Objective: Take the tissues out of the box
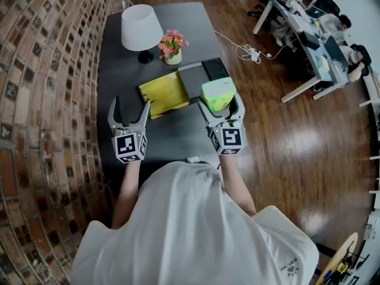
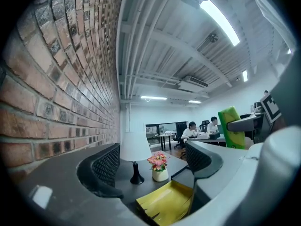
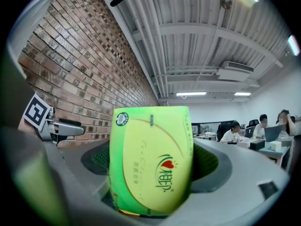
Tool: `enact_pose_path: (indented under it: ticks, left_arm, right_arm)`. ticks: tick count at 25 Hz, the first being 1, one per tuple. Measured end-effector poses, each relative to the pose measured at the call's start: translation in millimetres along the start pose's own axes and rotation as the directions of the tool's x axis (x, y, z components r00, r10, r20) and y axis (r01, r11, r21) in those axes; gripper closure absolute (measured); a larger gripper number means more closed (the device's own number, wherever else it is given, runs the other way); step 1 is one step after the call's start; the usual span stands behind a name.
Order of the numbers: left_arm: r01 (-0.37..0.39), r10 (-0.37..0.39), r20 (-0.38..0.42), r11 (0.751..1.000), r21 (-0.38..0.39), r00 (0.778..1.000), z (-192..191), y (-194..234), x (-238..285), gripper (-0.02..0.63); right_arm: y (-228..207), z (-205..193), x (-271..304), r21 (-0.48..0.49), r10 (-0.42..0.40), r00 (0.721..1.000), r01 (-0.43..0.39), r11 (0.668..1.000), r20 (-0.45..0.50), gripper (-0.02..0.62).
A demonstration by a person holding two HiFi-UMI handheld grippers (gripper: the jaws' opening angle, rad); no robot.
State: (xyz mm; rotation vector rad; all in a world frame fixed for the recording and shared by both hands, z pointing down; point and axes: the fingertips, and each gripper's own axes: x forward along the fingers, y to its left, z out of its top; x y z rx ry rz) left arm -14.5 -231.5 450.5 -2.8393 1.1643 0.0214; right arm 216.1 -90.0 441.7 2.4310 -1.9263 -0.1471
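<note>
A green tissue pack [image 1: 218, 93] stands between the jaws of my right gripper [image 1: 221, 101], which is shut on it above the table's right side. In the right gripper view the tissue pack [image 3: 150, 159] fills the gap between the two pads and is held upright. An open yellow box [image 1: 164, 94] lies flat on the dark table [image 1: 119, 58], just left of the pack. My left gripper [image 1: 130, 103] hovers near the box's front-left corner, open with nothing between its fingers. The left gripper view looks over the yellow box [image 2: 167, 201] and has the tissue pack [image 2: 234, 126] at its right.
A white lamp [image 1: 141, 28] and a small flower pot [image 1: 172, 45] stand at the back of the table. Dark flat trays [image 1: 205, 76] lie behind the pack. A brick wall [image 1: 41, 100] runs along the left. People sit at desks [image 1: 314, 46] across the wooden floor.
</note>
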Motion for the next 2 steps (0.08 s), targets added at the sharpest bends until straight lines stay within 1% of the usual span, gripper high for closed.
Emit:
enact_pose_path:
  ticks: [2]
  left_arm:
    - [0.002, -0.002, -0.001, 1.0, 0.004, 1.0, 0.5, -3.0, -0.3, 0.186]
  right_arm:
    - [-4.0, 0.0, -1.8, 0.004, -0.003, 1.0, 0.003, 1.0, -0.004, 0.114]
